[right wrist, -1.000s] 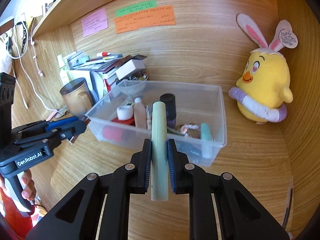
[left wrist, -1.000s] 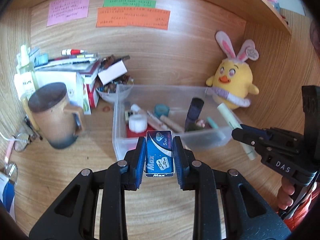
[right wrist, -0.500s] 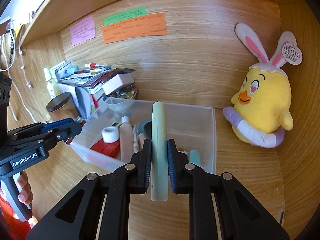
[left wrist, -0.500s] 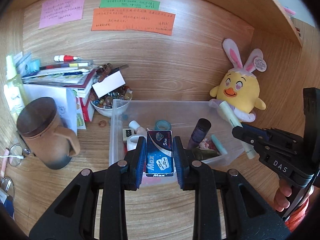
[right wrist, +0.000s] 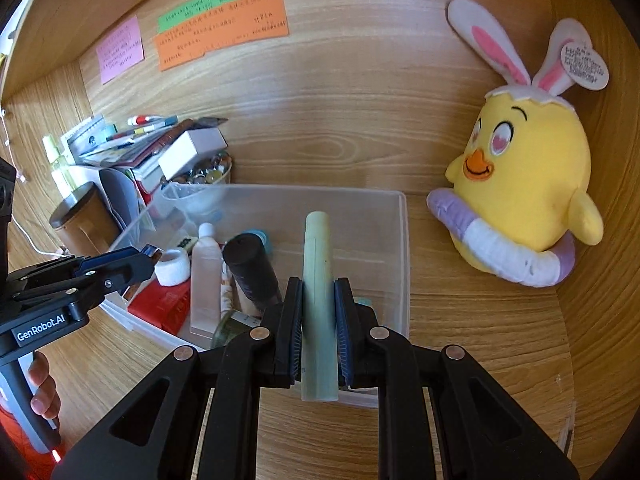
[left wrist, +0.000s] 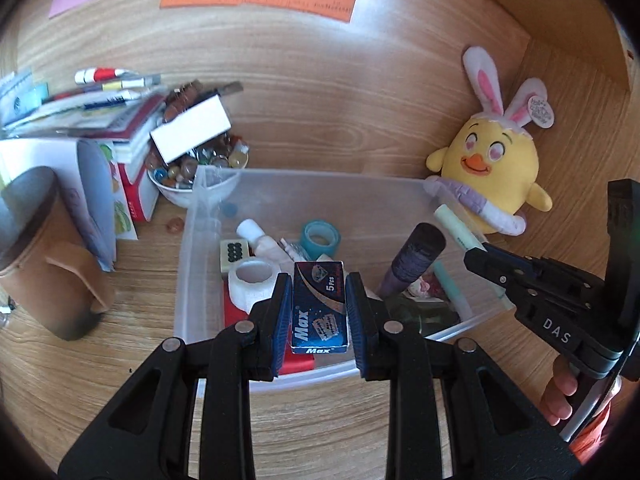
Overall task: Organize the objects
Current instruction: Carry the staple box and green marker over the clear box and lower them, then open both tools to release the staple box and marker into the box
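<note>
My left gripper (left wrist: 319,286) is shut on a small blue "Max" blade box (left wrist: 319,312) and holds it over the front part of a clear plastic bin (left wrist: 188,240). My right gripper (right wrist: 318,294) is shut on a pale green tube (right wrist: 317,280) and holds it over the bin's (right wrist: 402,248) right half. The right gripper (left wrist: 486,254) also shows at the right of the left wrist view, and the left gripper (right wrist: 150,254) at the left of the right wrist view. The bin holds a dark bottle (left wrist: 412,266), a white tape roll (left wrist: 252,280), a teal tape roll (left wrist: 320,236) and other small items.
A yellow chick plush (right wrist: 520,184) sits right of the bin against the back wall. A brown lidded mug (left wrist: 44,256), stacked books (left wrist: 100,128) and a bowl of marbles (left wrist: 188,172) stand to the left. Sticky notes (right wrist: 222,28) hang on the wooden back wall.
Both grippers have moved forward and over the bin, each still holding its object. The bin and plush appear larger and closer.
</note>
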The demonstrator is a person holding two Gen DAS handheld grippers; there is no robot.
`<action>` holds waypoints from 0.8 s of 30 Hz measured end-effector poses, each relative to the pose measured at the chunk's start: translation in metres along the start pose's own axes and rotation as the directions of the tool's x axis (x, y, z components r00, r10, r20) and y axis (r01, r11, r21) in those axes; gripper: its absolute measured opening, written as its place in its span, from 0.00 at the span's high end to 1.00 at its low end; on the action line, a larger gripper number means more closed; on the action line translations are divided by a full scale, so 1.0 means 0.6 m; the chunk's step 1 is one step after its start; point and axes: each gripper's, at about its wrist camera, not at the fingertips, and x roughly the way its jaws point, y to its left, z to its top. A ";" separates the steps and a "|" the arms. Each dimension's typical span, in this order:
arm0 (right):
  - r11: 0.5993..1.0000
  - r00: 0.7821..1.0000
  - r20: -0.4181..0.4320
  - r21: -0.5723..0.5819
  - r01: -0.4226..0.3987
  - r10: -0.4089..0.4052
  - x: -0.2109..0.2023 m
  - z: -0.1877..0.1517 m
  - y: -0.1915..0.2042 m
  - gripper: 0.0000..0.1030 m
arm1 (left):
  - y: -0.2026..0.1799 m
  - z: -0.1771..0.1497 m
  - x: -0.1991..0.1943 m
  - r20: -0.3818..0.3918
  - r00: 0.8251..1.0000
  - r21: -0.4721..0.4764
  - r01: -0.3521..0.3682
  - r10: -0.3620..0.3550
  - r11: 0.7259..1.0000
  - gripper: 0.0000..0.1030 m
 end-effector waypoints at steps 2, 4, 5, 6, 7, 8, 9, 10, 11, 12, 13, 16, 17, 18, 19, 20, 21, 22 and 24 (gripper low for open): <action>1.000 1.000 -0.006 0.003 -0.007 0.007 0.005 -0.002 -0.002 0.86 | 0.001 0.001 0.007 -0.011 1.000 -0.002 0.001 -0.001 1.000 0.74; 1.000 1.000 -0.009 0.004 -0.013 0.013 0.009 -0.003 -0.002 0.86 | -0.001 0.001 0.015 -0.021 1.000 0.003 -0.004 0.004 1.000 0.74; 1.000 1.000 -0.011 0.003 -0.015 0.015 0.011 -0.004 -0.002 0.86 | -0.002 0.001 0.020 -0.028 1.000 0.008 -0.009 0.009 1.000 0.74; 1.000 1.000 -0.013 0.004 -0.018 0.018 0.013 -0.004 -0.003 0.86 | -0.004 0.001 0.024 -0.033 0.999 0.011 -0.009 0.010 1.000 0.74; 1.000 1.000 -0.020 0.003 -0.025 0.025 0.015 -0.005 -0.003 0.86 | -0.006 0.001 0.027 -0.039 0.999 0.014 -0.007 0.008 1.000 0.74; 1.000 0.999 -0.025 0.001 -0.030 0.030 0.017 -0.005 -0.002 0.86 | -0.008 0.000 0.029 -0.045 0.999 0.017 -0.005 0.006 1.000 0.74; 0.999 0.999 -0.029 0.000 -0.035 0.035 0.019 -0.006 -0.002 0.86 | -0.010 0.000 0.031 -0.047 0.999 0.021 -0.004 0.005 1.000 0.74; 0.999 0.999 -0.029 -0.002 -0.035 0.035 0.020 -0.006 -0.001 0.86 | -0.011 0.000 0.031 -0.049 0.999 0.024 -0.003 0.005 1.000 0.74; 0.999 0.999 -0.027 -0.002 -0.033 0.033 0.019 -0.006 -0.001 0.86 | -0.012 0.000 0.031 -0.051 0.999 0.023 -0.002 0.003 1.000 0.74; 0.999 0.999 -0.027 -0.005 -0.035 0.035 0.019 -0.006 0.000 0.86 | -0.012 0.000 0.031 -0.052 0.999 0.021 0.000 0.001 1.000 0.73; 0.999 0.999 -0.029 -0.004 -0.040 0.040 0.018 -0.006 0.000 0.85 | -0.011 0.001 0.030 -0.054 0.999 0.016 0.003 -0.002 1.000 0.73; 0.999 0.998 -0.032 -0.002 -0.048 0.048 0.016 -0.009 0.001 0.80 | -0.007 0.002 0.022 -0.050 0.999 -0.002 0.016 -0.016 1.000 0.68; 0.999 0.999 -0.029 -0.005 -0.046 0.046 0.013 -0.009 0.002 0.79 | -0.007 0.001 0.019 -0.047 0.999 -0.004 0.015 -0.016 1.000 0.67; 0.999 0.999 -0.026 -0.010 -0.043 0.043 0.011 -0.008 0.004 0.79 | -0.007 0.001 0.015 -0.043 0.999 -0.003 0.014 -0.014 1.000 0.66; 0.999 0.999 -0.018 -0.018 -0.040 0.040 0.005 -0.008 0.007 0.78 | -0.008 0.001 0.012 -0.040 0.999 0.000 0.010 -0.010 1.000 0.65; 0.999 0.999 -0.011 -0.023 -0.039 0.038 -0.001 -0.009 0.009 0.77 | -0.010 0.001 0.006 -0.035 0.999 0.004 0.005 -0.005 1.000 0.65; 0.999 0.999 -0.003 -0.029 -0.041 0.041 -0.007 -0.008 0.011 0.76 | -0.011 0.000 0.002 -0.031 1.000 0.006 0.002 -0.002 1.000 0.63; 0.999 0.999 0.004 -0.032 -0.044 0.044 -0.013 -0.007 0.013 0.75 | -0.012 -0.001 -0.005 -0.023 1.000 0.010 0.000 0.001 1.000 0.61; 0.998 0.999 0.019 -0.041 -0.047 0.048 -0.026 -0.006 0.017 0.70 | -0.014 -0.002 -0.015 -0.009 1.000 0.011 -0.005 0.005 1.000 0.56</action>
